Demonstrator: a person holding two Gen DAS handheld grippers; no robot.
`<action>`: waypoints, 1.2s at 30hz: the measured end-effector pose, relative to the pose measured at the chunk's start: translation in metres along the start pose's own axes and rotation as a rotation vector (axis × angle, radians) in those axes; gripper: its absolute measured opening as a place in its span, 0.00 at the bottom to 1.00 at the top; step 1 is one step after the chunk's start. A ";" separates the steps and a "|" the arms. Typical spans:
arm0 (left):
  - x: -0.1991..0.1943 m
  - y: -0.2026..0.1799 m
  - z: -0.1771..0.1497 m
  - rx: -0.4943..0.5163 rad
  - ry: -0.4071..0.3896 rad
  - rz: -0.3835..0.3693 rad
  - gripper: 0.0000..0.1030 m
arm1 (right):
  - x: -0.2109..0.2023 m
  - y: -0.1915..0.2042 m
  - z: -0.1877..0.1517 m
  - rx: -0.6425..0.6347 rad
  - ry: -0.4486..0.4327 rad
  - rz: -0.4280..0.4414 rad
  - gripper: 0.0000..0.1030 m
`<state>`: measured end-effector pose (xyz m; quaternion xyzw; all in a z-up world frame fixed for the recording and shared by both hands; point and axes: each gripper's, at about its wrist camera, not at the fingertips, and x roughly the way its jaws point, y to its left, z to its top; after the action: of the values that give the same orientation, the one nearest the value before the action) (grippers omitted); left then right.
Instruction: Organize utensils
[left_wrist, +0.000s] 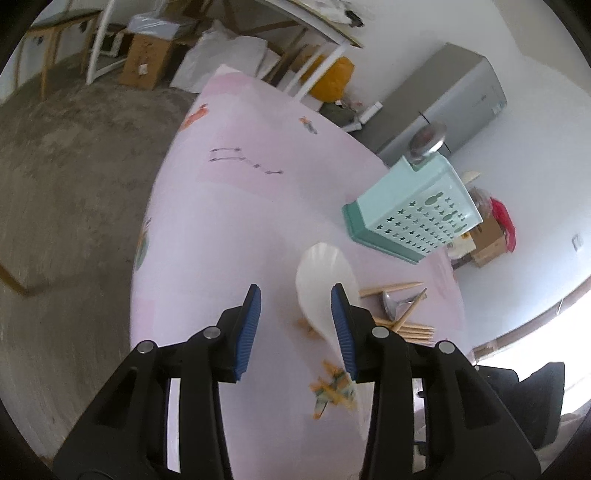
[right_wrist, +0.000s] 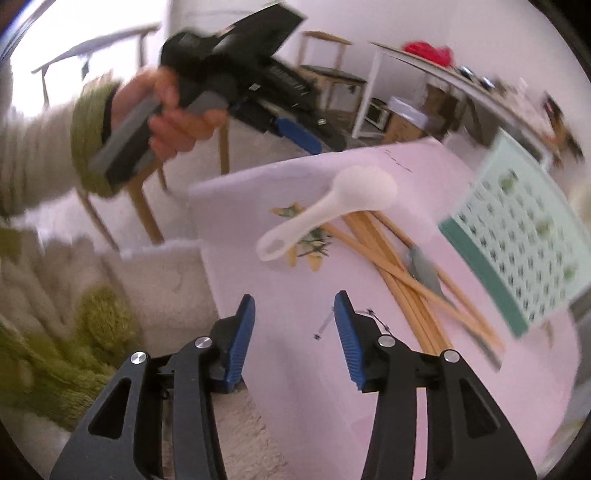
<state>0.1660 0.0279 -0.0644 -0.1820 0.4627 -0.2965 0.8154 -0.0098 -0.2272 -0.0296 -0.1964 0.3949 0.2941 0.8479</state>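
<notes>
A white plastic rice spoon (left_wrist: 322, 274) (right_wrist: 334, 211) lies on the pink tablecloth across several wooden chopsticks (left_wrist: 406, 326) (right_wrist: 402, 266) and a metal spoon (left_wrist: 391, 303) (right_wrist: 423, 267). A mint-green perforated utensil holder (left_wrist: 412, 210) (right_wrist: 517, 236) stands behind them with a metal ladle (left_wrist: 428, 138) in it. My left gripper (left_wrist: 295, 321) is open and empty above the table, just left of the white spoon. In the right wrist view it (right_wrist: 295, 133) hovers over the table's far edge. My right gripper (right_wrist: 295, 325) is open and empty above the near edge.
The pink cloth-covered table (left_wrist: 229, 184) (right_wrist: 303, 387) has printed figures. Concrete floor lies to the left. A grey cabinet (left_wrist: 450, 99), cardboard boxes (left_wrist: 146, 59) and wooden chairs (right_wrist: 328, 74) stand around. The person's green-cuffed arm (right_wrist: 55, 147) reaches in from the left.
</notes>
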 end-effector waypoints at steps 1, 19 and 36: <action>0.004 -0.004 0.005 0.021 0.003 0.003 0.38 | -0.001 -0.008 -0.003 0.042 -0.008 0.006 0.43; 0.067 -0.023 0.044 0.260 0.268 -0.039 0.11 | -0.007 -0.082 -0.023 0.466 -0.091 0.038 0.43; 0.002 -0.003 0.007 0.044 0.009 0.080 0.04 | 0.038 -0.116 0.031 0.565 -0.044 -0.135 0.36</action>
<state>0.1720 0.0248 -0.0606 -0.1441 0.4666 -0.2747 0.8283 0.1024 -0.2838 -0.0290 0.0279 0.4288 0.1194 0.8950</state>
